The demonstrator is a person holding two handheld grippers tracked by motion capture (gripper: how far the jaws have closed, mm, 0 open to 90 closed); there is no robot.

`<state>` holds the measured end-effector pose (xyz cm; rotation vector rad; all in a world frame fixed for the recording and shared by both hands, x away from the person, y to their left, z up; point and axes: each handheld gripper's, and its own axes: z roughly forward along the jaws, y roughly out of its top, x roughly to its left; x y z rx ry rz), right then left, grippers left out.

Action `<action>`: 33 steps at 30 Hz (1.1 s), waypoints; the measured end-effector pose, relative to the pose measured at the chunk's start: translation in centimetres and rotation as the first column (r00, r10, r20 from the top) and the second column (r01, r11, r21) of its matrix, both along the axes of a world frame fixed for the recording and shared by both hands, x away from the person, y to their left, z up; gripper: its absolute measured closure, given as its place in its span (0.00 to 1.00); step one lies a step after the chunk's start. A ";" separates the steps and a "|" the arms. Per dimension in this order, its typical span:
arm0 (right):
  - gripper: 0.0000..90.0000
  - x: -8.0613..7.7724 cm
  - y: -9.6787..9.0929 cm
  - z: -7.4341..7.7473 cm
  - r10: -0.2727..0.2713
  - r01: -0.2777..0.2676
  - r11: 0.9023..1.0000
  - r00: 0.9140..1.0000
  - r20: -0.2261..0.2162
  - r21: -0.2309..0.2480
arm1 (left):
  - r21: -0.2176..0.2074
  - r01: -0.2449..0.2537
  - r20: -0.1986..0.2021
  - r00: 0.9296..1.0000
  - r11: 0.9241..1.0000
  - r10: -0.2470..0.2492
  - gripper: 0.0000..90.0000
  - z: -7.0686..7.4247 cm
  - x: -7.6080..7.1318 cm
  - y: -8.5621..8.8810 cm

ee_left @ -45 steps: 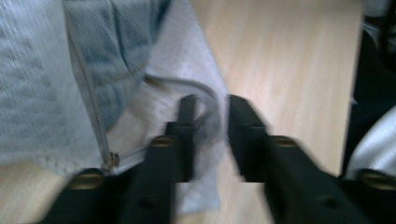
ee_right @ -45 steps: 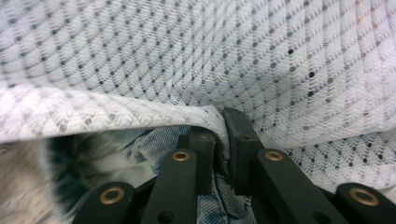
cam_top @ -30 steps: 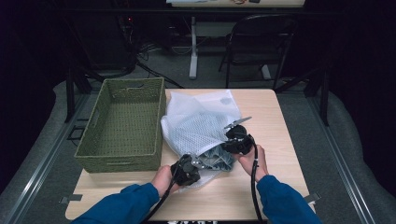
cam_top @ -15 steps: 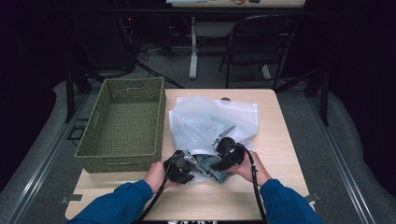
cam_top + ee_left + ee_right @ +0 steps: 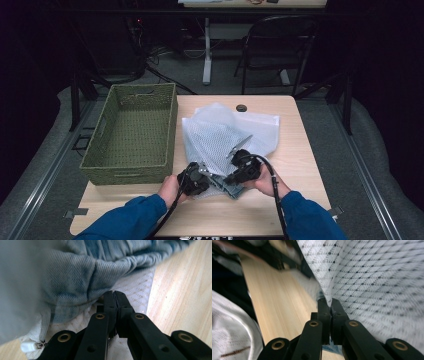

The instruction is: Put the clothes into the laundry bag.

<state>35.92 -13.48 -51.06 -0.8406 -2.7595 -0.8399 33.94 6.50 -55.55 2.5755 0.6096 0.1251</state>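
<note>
A white mesh bag (image 5: 220,135) lies on the wooden table (image 5: 300,165) with blue denim (image 5: 226,187) showing at its near opening. My left gripper (image 5: 206,179) sits at the bag's near left edge. In the left gripper view its jaws (image 5: 113,293) have just closed, tight together under a denim fold (image 5: 75,277), and seem to pinch the mesh (image 5: 135,290). My right gripper (image 5: 231,178) is at the near right edge. Its jaws (image 5: 329,301) have just closed on the bag's mesh layer (image 5: 374,277), which rises from them.
A green woven basket (image 5: 131,175) stands on the table's left half, right beside the bag. A white zipper pull (image 5: 30,346) lies at the bag's edge. A black chair (image 5: 280,45) and a desk leg stand on the floor beyond the table. A dark round hole (image 5: 241,108) marks the far edge.
Both grippers have come down to the bag's near edge, the right one moving toward the person. The mesh has settled flatter over the denim, and both pairs of jaws have closed.
</note>
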 end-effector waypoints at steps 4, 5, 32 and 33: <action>0.99 0.9 2.8 -2.8 -0.002 0.014 0.985 0.998 0.069 -0.173 | -0.056 0.023 -0.069 0.997 0.998 -0.027 0.99 0.0 0.1 0.5; 0.99 1.3 3.2 -3.1 -0.013 0.031 0.981 0.996 0.093 -0.190 | -0.080 0.031 -0.078 0.996 0.996 -0.037 0.99 0.1 -0.1 0.7; 0.99 2.4 -0.5 1.6 -0.128 0.154 0.983 0.966 0.226 -0.098 | -0.021 -0.026 -0.109 0.994 0.999 0.024 0.71 0.0 -0.5 -2.8; 0.99 2.1 -0.7 1.6 -0.082 0.106 0.989 0.974 0.210 -0.105 | -0.006 -0.030 -0.084 0.996 1.000 0.029 0.78 0.0 -0.6 -3.2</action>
